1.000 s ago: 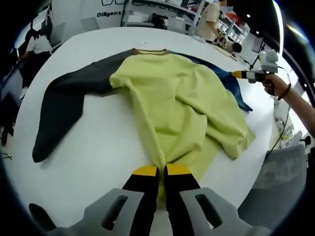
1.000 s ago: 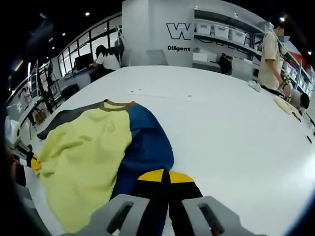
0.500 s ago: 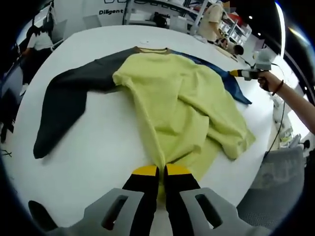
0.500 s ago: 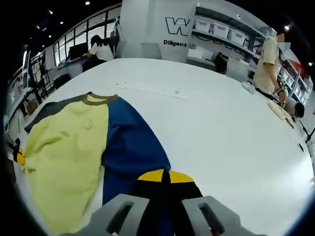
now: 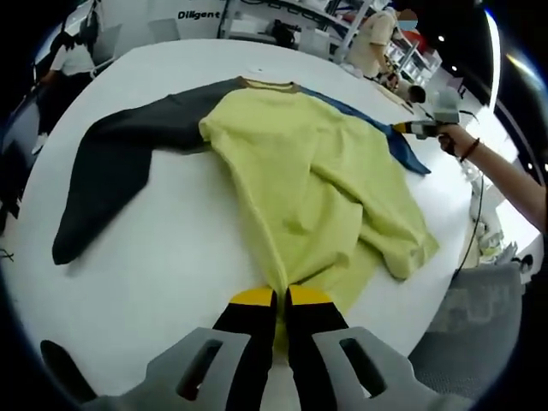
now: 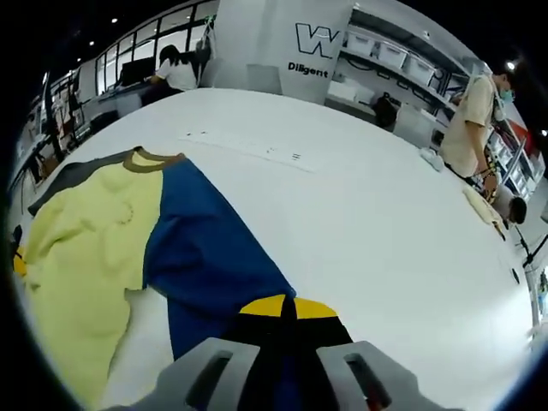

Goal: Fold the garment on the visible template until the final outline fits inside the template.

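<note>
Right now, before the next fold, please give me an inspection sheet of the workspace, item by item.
Surface: white table, mostly bare around the cloth.
Job's things: garment lies spread and rumpled, with yellow body, dark grey sleeve laid out flat, blue sleeve stretched outward. No template outline can be made out.
Clutter: small markings on the table beyond the collar.
Grippers: left gripper shut on the garment's yellow hem; right gripper shut on the blue sleeve's end.
Cables: one hangs below the person's hand.
Surroundings: shelves with bins, people standing and seated.
</note>
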A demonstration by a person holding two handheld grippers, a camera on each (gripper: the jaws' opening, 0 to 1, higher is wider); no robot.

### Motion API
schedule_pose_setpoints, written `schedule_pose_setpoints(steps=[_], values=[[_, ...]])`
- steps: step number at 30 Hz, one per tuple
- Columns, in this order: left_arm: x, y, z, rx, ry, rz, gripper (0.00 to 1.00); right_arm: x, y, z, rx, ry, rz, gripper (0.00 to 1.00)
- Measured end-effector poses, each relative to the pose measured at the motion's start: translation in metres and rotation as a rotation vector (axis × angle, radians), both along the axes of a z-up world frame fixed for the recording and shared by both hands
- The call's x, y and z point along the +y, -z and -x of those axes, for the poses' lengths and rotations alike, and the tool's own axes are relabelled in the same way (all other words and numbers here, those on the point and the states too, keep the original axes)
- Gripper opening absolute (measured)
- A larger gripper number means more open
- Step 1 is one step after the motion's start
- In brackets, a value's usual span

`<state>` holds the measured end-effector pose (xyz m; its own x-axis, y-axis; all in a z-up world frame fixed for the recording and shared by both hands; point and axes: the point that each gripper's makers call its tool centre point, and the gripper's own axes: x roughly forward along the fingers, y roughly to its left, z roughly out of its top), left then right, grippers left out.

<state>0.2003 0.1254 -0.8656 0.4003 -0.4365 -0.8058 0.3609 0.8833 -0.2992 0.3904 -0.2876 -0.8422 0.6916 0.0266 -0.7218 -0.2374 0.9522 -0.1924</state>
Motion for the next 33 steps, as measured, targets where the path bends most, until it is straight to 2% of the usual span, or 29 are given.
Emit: schedule_pose_setpoints(steps=[20,33], values=[[0.001,0.000,-0.001,-0.007,0.010,0.003,0.03,-0.022,0.012,-0.018,0.019,-0.030,0.107,0.00],[0.003,0.002,-0.002,-0.007,0.020,0.002,0.03,-0.033,0.021,-0.024,0.028,0.003,0.099,0.00]])
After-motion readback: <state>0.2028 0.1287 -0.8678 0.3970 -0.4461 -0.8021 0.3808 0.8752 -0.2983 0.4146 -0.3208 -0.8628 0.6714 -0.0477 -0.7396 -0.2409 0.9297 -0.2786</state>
